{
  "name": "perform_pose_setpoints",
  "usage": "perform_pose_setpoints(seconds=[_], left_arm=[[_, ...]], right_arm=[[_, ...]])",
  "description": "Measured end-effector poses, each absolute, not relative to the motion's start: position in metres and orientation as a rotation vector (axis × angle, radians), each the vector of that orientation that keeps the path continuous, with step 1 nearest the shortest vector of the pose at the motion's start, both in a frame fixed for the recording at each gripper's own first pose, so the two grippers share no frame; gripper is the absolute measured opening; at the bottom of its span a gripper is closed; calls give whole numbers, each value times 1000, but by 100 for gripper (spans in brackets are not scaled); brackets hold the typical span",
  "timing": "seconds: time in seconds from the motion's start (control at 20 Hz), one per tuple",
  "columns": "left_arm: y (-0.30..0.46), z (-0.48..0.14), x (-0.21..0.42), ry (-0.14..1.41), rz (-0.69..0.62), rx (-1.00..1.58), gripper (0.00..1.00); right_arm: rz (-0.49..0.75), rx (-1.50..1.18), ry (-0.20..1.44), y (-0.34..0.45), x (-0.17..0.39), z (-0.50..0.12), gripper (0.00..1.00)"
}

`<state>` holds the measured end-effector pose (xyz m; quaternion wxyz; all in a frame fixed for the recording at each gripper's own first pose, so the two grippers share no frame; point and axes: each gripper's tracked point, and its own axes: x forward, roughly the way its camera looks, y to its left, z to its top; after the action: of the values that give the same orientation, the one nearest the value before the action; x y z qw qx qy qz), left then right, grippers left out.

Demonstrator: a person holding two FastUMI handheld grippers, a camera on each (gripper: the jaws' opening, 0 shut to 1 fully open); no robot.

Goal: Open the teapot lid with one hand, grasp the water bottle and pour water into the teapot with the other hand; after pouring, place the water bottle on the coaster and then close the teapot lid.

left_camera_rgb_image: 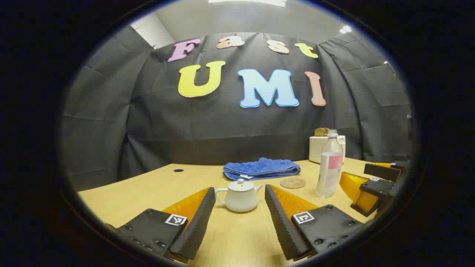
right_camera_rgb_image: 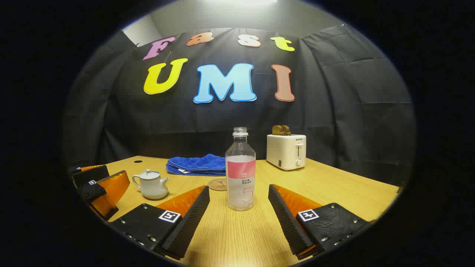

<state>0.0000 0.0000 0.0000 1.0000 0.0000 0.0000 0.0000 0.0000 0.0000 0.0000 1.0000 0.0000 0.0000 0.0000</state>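
Lid-lifting comes first: both grippers [left_camera_rgb_image: 240, 218] [right_camera_rgb_image: 239, 218] hang spread and empty, so centre the left on the teapot lid's knob [left_camera_rgb_image: 240, 181] while the right lines up on the water bottle [right_camera_rgb_image: 240, 174].

In the left gripper view, the water bottle [left_camera_rgb_image: 329, 165] hides much of the toaster [left_camera_rgb_image: 317, 148], and the right gripper [left_camera_rgb_image: 374, 185] is cut off at the picture's edge. The bottle's label is too small to read.
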Motion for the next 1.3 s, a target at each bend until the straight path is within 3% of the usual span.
perform_pose_setpoints(seconds=[1.3], left_arm=[[7, -3, 17, 14, 9, -10, 90]], right_arm=[[0, 1, 0, 0, 0, 0, 99]])
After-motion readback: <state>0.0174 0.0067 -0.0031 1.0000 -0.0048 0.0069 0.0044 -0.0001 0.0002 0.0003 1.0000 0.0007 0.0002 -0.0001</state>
